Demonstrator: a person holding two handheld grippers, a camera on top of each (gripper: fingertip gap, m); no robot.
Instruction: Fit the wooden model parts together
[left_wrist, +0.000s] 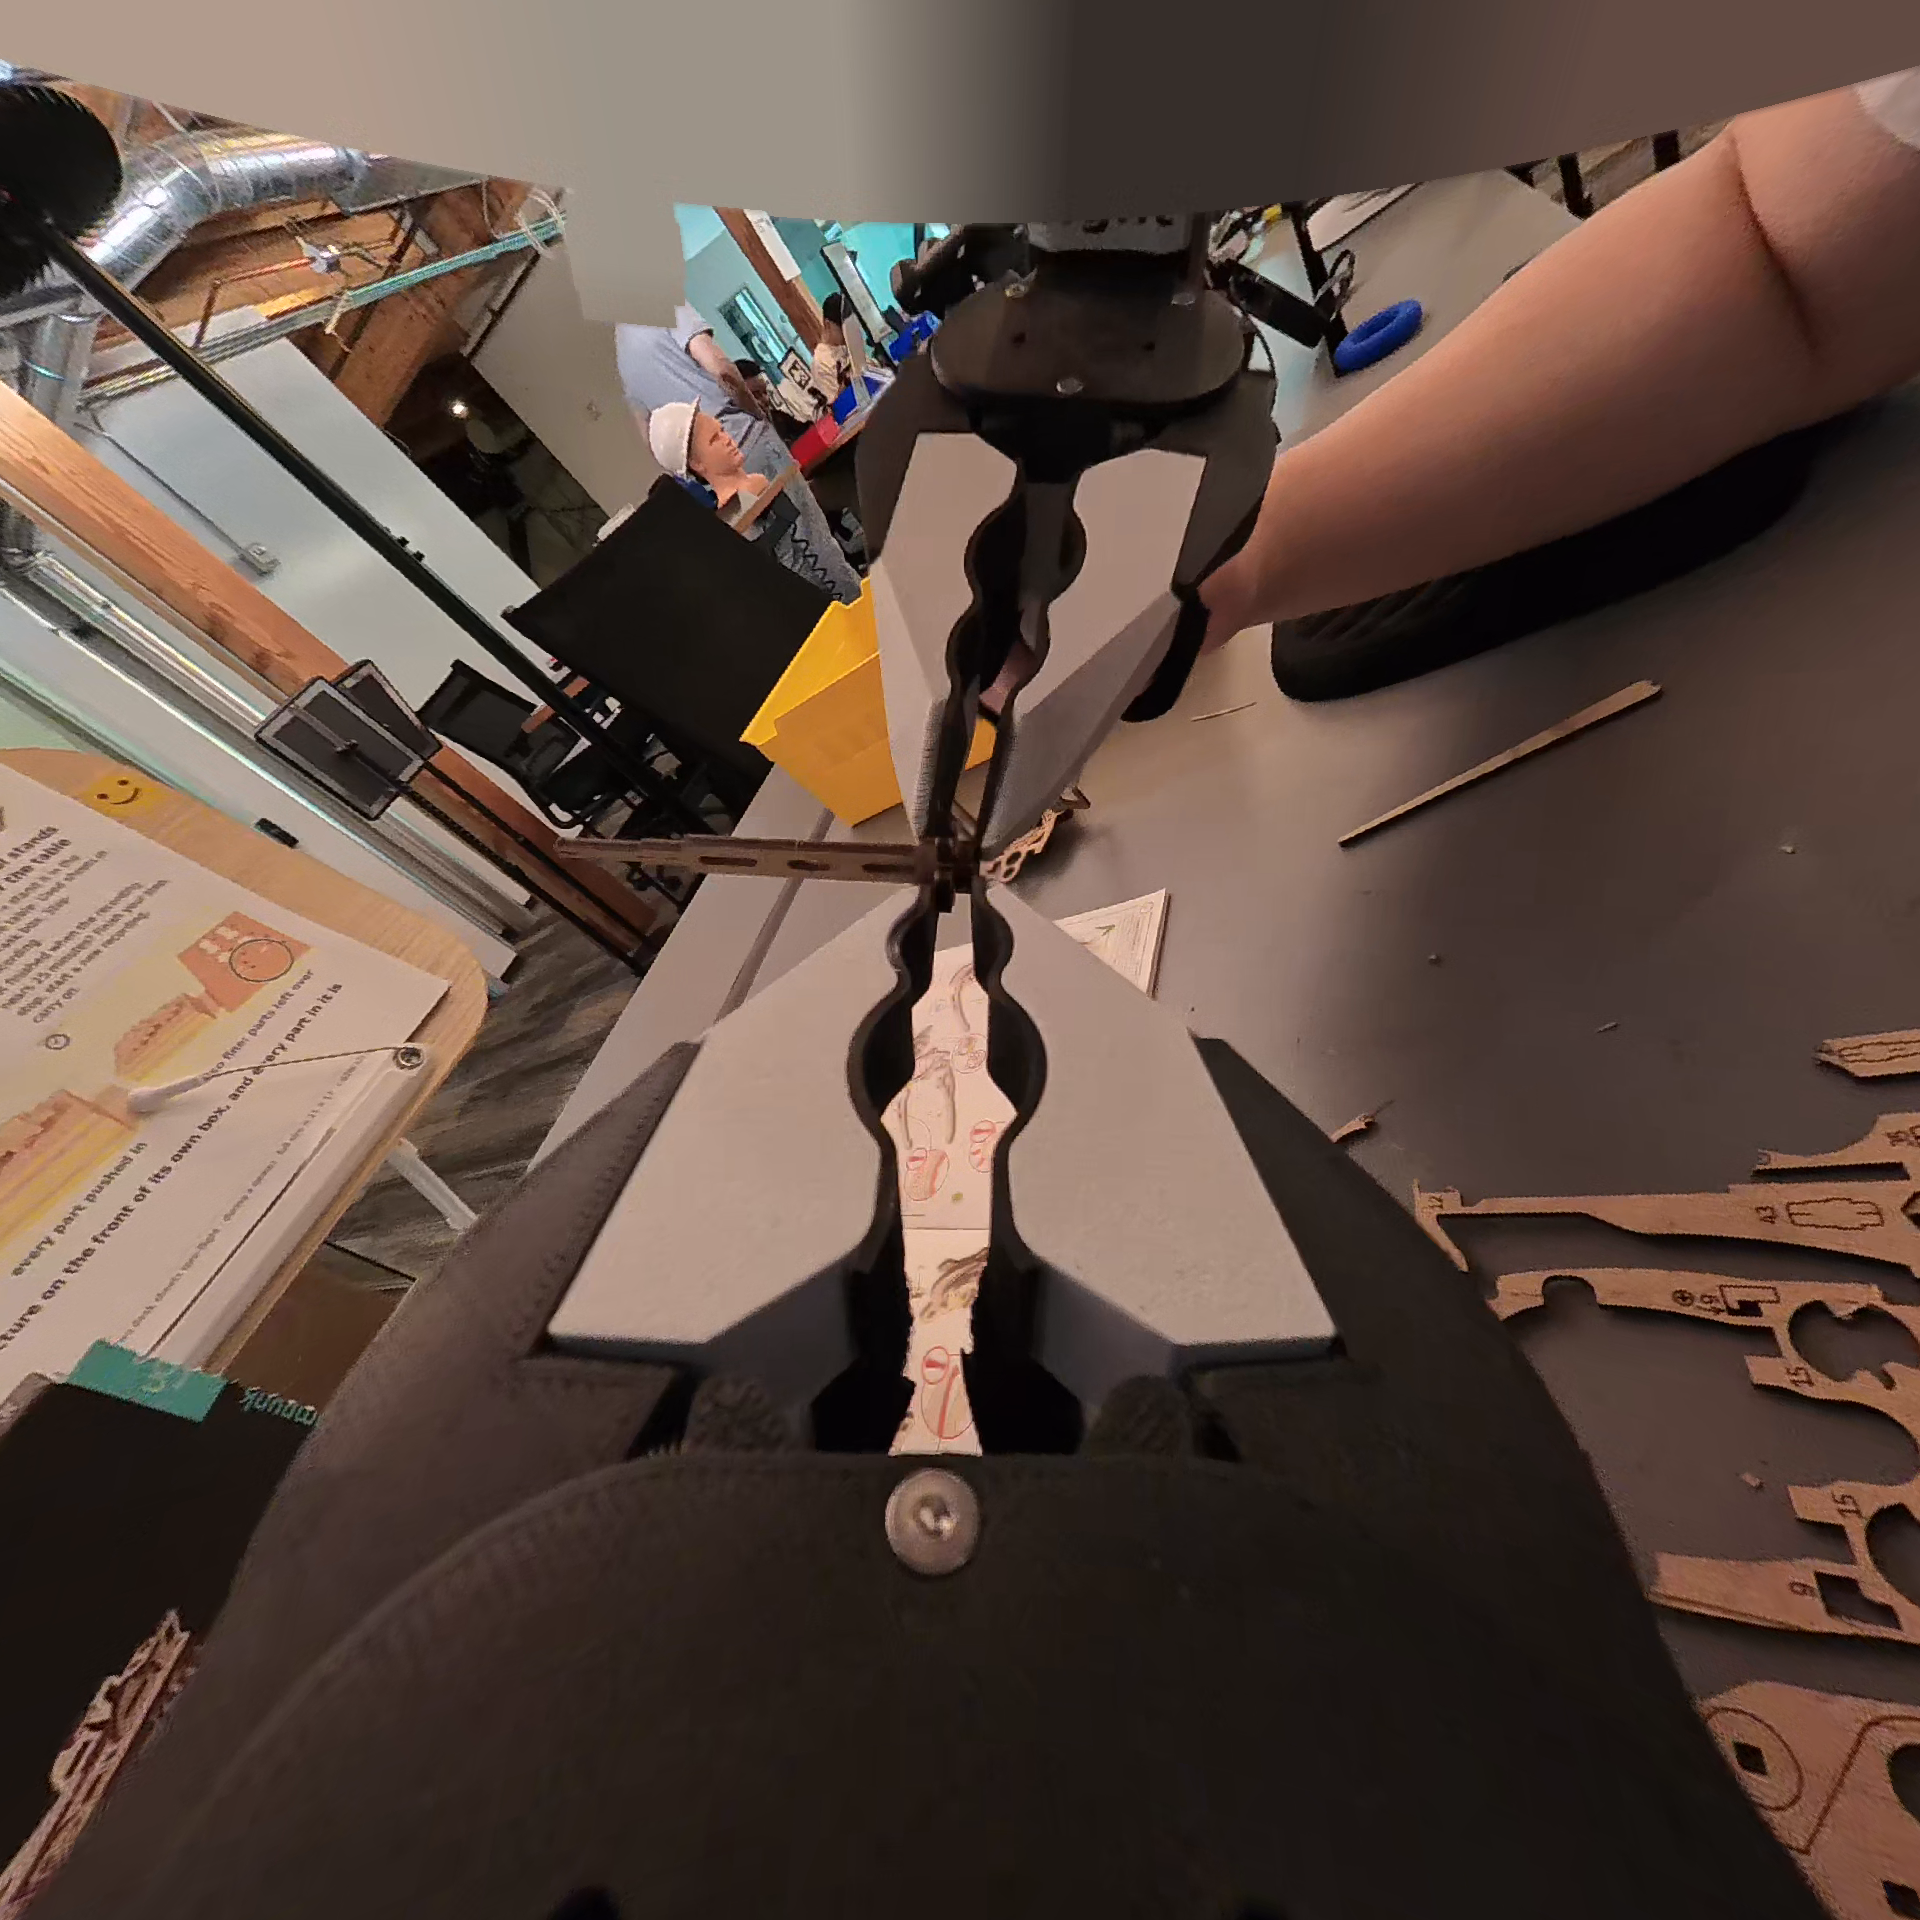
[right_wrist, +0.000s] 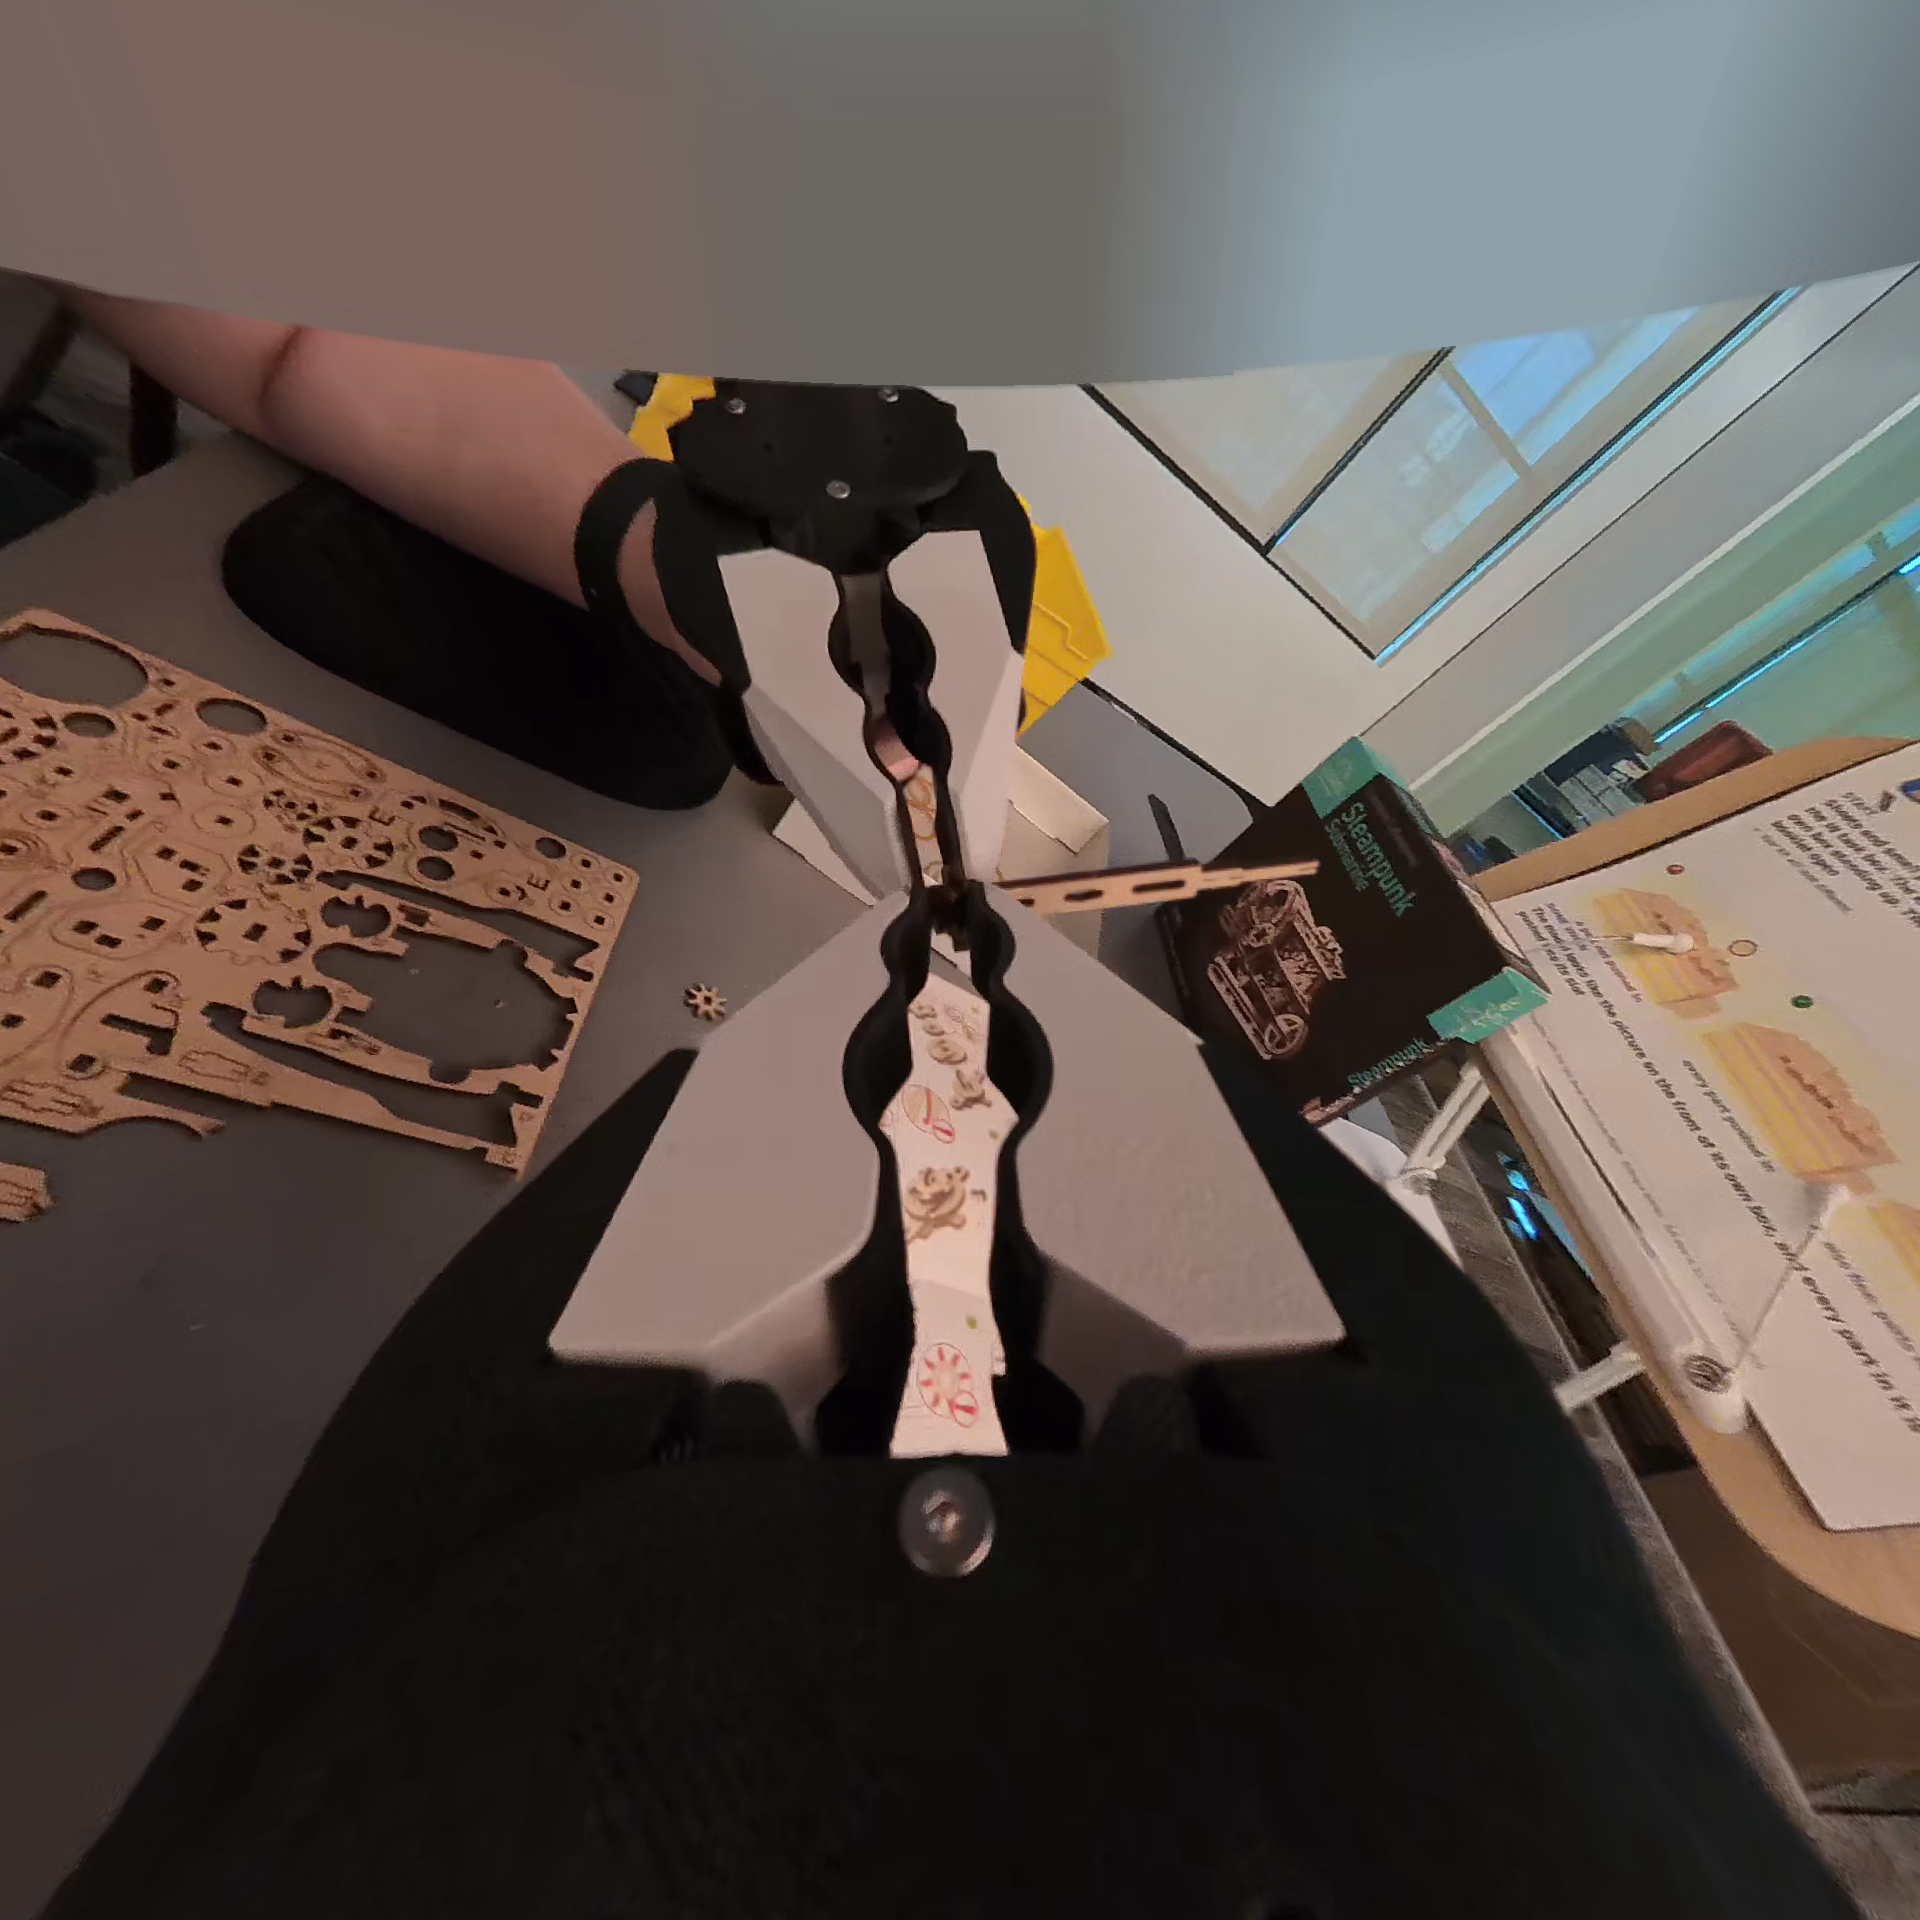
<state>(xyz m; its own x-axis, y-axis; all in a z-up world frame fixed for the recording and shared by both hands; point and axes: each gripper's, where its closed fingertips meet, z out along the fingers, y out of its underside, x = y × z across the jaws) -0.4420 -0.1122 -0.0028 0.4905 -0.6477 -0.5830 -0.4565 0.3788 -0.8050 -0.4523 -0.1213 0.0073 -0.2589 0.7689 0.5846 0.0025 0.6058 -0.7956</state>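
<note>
My two grippers meet tip to tip above the grey table (left_wrist: 1455, 987). My left gripper (left_wrist: 951, 896) is shut, and a slotted wooden strip (left_wrist: 727, 857) sticks out sideways from the point where the tips meet. My right gripper (right_wrist: 943, 920) is shut on a small dark wooden part pressed against the strip's end; the strip (right_wrist: 1153, 883) runs off to the right here. The right gripper also shows in the left wrist view (left_wrist: 951, 831), and the left gripper in the right wrist view (right_wrist: 928, 873). The joint itself is hidden between the fingertips.
A laser-cut wooden sheet (right_wrist: 260, 883) and a loose small gear (right_wrist: 707, 1000) lie on the table. Sheet offcuts (left_wrist: 1714, 1330), a thin stick (left_wrist: 1496, 764), a paper leaflet (left_wrist: 1122, 935), a dark kit box (right_wrist: 1340, 935), a yellow bin (left_wrist: 831, 727) and a poster board (right_wrist: 1714, 1039) surround the work. A forearm (left_wrist: 1558, 416) rests on a black pad. Left and right tips are no more than a few centimetres apart.
</note>
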